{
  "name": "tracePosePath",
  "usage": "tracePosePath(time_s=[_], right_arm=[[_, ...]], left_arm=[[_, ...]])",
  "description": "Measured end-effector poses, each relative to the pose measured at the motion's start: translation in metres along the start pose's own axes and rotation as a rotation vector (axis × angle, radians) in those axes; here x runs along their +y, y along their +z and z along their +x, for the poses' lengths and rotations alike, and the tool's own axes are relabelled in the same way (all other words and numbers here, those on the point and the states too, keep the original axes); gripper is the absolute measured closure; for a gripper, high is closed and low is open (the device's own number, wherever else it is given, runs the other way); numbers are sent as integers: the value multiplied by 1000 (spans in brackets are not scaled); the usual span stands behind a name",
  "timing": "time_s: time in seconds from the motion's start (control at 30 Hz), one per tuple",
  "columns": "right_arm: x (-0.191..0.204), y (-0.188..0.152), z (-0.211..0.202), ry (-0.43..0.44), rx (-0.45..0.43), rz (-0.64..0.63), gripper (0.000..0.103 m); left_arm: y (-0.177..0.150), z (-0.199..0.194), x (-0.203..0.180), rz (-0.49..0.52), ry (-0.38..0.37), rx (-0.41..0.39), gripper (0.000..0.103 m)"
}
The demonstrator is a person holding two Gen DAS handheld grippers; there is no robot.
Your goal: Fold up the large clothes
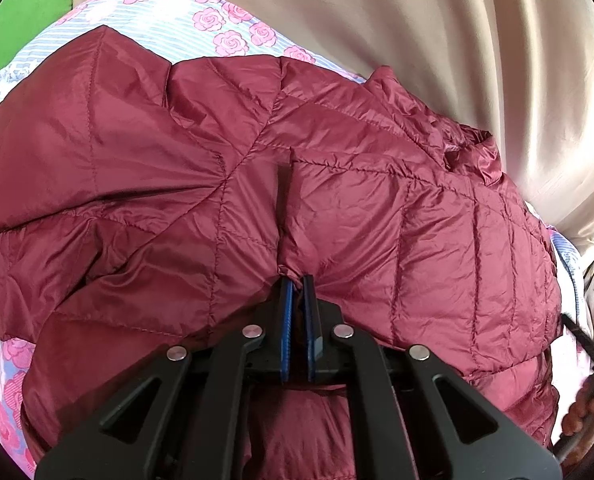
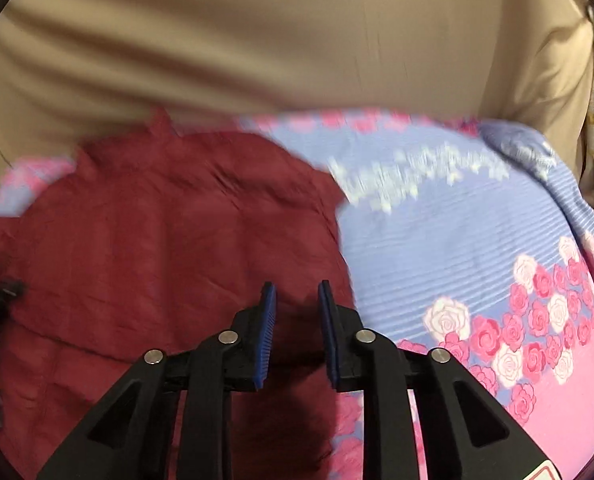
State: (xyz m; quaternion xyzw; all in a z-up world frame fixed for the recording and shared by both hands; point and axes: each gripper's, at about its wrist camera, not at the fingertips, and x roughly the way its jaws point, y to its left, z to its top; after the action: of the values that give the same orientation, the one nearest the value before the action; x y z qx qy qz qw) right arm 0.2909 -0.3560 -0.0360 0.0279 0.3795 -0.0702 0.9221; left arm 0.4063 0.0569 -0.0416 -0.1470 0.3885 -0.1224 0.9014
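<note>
**Mid-fold: left pinned, right free**

Jacket point(image 1: 297, 184) lies bunched on the floral sheet point(image 2: 477, 248). Left gripper point(image 1: 297, 280) is clamped on a pinch of its near edge. Right gripper point(image 2: 295, 296) is parted, empty, over the jacket's right edge. Likely next: right regrips that edge, then fold over.

Flat floral sheet point(image 2: 437, 248) right of jacket point(image 2: 157, 240) open; beige curtain point(image 2: 257, 40) blocks far edge.
</note>
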Motion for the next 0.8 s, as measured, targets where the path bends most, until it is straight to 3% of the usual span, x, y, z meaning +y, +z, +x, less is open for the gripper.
tracePosePath(time_s=[0.07,0.23,0.3,0.4,0.47,0.5,0.63,0.8], right_arm=[[-13,-11,29,5,80,40,89],[-30,-16,-2,19,73,150,87],[-26,-27,-32,56,42,126,87],[-10,-56,-75,84,8,33,79],[-3,-80,-95,130,15,0,73],[0,-93,-102,156,28,-1,72],[11,-128,-114,221,84,16,72],[30,-158,-130,240,132,35,69]], left_arm=[[0,1,-1,-2,-7,1,97],[-2,-10,16,-81,-52,-16,94],[-7,-31,31,-131,-86,-28,71],[-12,-76,67,-192,-120,-62,44],[-12,-112,106,-243,-33,-125,31],[-12,-128,128,-276,23,-158,30],[-10,-185,236,-458,223,-245,30],[-21,-218,337,-674,339,-273,33]])
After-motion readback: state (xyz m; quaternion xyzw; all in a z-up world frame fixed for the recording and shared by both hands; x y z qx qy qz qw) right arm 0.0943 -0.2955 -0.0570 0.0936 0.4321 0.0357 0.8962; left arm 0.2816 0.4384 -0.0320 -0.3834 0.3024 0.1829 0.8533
